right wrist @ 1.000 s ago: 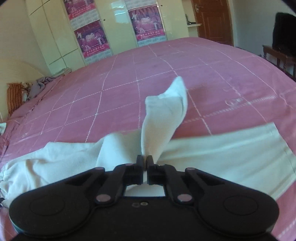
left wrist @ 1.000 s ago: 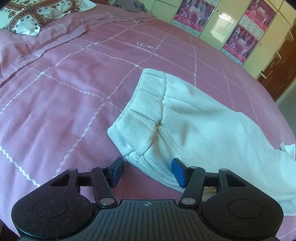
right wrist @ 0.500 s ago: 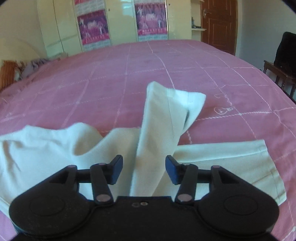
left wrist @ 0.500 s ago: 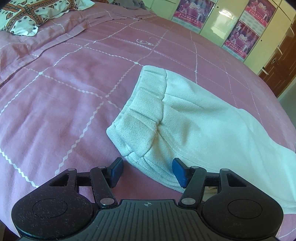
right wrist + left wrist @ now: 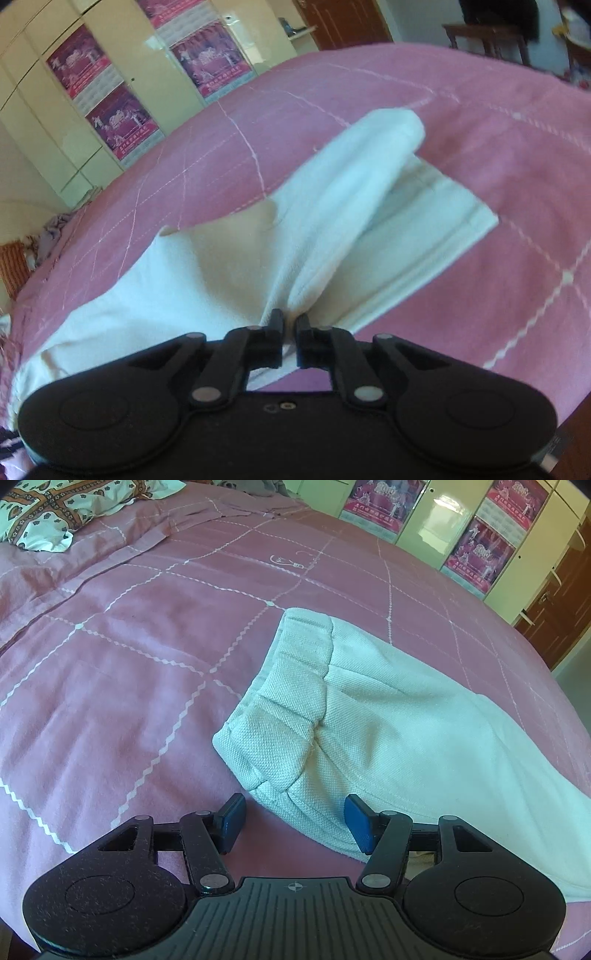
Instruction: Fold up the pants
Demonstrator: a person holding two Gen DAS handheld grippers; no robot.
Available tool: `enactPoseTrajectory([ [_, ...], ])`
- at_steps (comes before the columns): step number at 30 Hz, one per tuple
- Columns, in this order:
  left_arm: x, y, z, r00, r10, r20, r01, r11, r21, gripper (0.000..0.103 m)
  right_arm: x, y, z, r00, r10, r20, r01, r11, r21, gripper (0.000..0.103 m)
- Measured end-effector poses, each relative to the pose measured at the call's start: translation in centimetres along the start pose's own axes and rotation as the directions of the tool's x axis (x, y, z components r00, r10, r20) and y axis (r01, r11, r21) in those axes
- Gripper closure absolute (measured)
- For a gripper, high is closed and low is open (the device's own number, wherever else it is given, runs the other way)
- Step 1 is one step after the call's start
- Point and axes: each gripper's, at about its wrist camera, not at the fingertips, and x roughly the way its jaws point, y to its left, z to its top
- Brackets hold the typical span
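White pants (image 5: pixel 388 731) lie on a pink bed. In the left wrist view the elastic waistband (image 5: pixel 291 701) is near me, and my left gripper (image 5: pixel 293 818) is open, its blue pads on either side of the waistband's near corner, not closed on it. In the right wrist view the two legs (image 5: pixel 332 221) stretch away. My right gripper (image 5: pixel 290 325) is shut on a pinch of the upper leg's fabric, which rises in a ridge; the lower leg (image 5: pixel 424 236) lies flat to the right.
The pink quilted bedspread (image 5: pixel 110 686) covers the bed. A patterned pillow (image 5: pixel 48 509) lies at the far left. Cream wardrobes with posters (image 5: pixel 110 99) stand beyond the bed, a brown door (image 5: pixel 343 18) and a dark wooden table (image 5: pixel 487 37) at the right.
My right gripper opened half a second ago, dropping the raised leg, and has now shut again on the leg's fabric, closer in. The left gripper stayed open by the waistband.
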Motion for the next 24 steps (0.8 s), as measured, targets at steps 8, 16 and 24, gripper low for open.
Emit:
enactPoseTrajectory([
  [8, 0.2, 0.0, -0.1, 1.0, 0.001, 0.005, -0.001, 1.0, -0.005, 0.043, 0.4, -6.4, 2.2, 0.992, -0.011, 0.126, -0.021, 0.968, 0.249, 0.064],
  [16, 0.1, 0.2, -0.2, 1.0, -0.008, 0.005, 0.008, 1.0, -0.017, 0.043, 1.6, -4.6, 6.3, 0.987, 0.025, 0.159, -0.048, 0.988, 0.144, 0.097],
  [24, 0.1, 0.3, -0.6, 1.0, -0.011, 0.024, 0.011, 1.0, -0.023, 0.043, -5.9, 0.7, 9.7, 0.89, 0.217, 0.401, -0.192, 0.976, -0.102, 0.099],
])
